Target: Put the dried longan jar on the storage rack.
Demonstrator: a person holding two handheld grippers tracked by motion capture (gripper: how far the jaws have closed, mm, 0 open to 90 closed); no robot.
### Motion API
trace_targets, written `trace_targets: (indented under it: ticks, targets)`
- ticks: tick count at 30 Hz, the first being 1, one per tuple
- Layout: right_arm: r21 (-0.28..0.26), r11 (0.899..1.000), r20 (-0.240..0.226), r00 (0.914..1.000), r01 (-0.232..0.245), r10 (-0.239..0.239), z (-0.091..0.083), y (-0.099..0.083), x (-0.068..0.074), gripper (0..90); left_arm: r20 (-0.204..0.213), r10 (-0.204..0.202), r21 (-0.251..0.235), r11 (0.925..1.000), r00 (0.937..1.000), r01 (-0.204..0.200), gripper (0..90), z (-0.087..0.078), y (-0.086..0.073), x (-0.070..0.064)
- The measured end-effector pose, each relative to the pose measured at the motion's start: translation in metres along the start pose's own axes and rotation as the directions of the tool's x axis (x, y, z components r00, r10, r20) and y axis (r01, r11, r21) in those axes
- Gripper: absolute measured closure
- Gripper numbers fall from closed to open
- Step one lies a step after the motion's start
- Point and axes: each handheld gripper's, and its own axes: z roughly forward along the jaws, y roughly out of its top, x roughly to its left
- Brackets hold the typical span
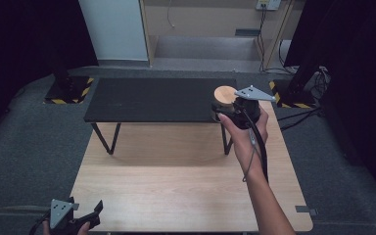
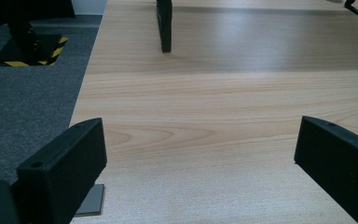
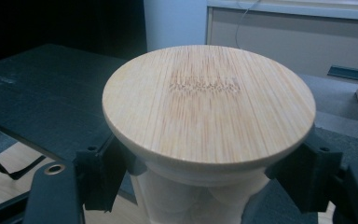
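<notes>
Round jar with a flat bamboo lid [image 3: 209, 112] sits between the two black jaws of the right gripper [image 3: 209, 182], which reach in from either side just under the lid's rim and press against the pale body below it, so the tool is clamped on the jar. In the right gripper view the lid's grain runs front to back and a faint stamped mark sits near its middle; the jar stands upright, and its lower part is cut off by the bottom of that view.

In the high view the same round jar [image 1: 224, 94] is at the right end of the low black shelf on thin metal legs [image 1: 147, 100], close to that shelf's near right corner. The right gripper [image 1: 225, 108] meets it from the near side, held by the person's right hand [image 1: 242, 134], with the grey three-cornered plate above it.

The shelf stands on the far half of the light wooden worktop [image 1: 176, 186]. At the worktop's near left corner the left gripper [image 1: 85, 215] is held low over the edge. In the left gripper view its jaws stand wide apart with bare wood between them, well apart from the jar.
</notes>
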Motion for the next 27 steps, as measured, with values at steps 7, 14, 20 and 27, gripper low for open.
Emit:
trace_targets:
  ticks: [7, 14, 20, 27]
  targets:
    - [0.007, 1.000, 0.009, 0.9998, -0.016, 0.016, 0.018, 0.001, -0.001, 26.1, 0.004, 0.000, 0.005, 1.0000, 1.0000, 0.000, 1.0, 0.003, -0.001, 0.000]
    - [0.025, 0.999, 0.026, 0.9994, -0.022, 0.021, 0.032, 0.002, -0.004, 26.1, 0.006, -0.001, 0.002, 1.0000, 1.0000, 0.001, 1.0, 0.003, 0.000, 0.000]
    - [0.037, 0.999, 0.034, 0.9992, -0.022, 0.021, 0.040, 0.002, -0.006, 26.1, 0.003, -0.005, 0.005, 1.0000, 1.0000, 0.005, 1.0, 0.003, -0.001, 0.001]
    - [0.047, 0.999, 0.043, 0.9989, -0.020, 0.018, 0.045, 0.004, -0.008, 26.1, 0.002, -0.006, 0.008, 0.9999, 1.0000, 0.006, 1.0, 0.004, -0.001, 0.003]
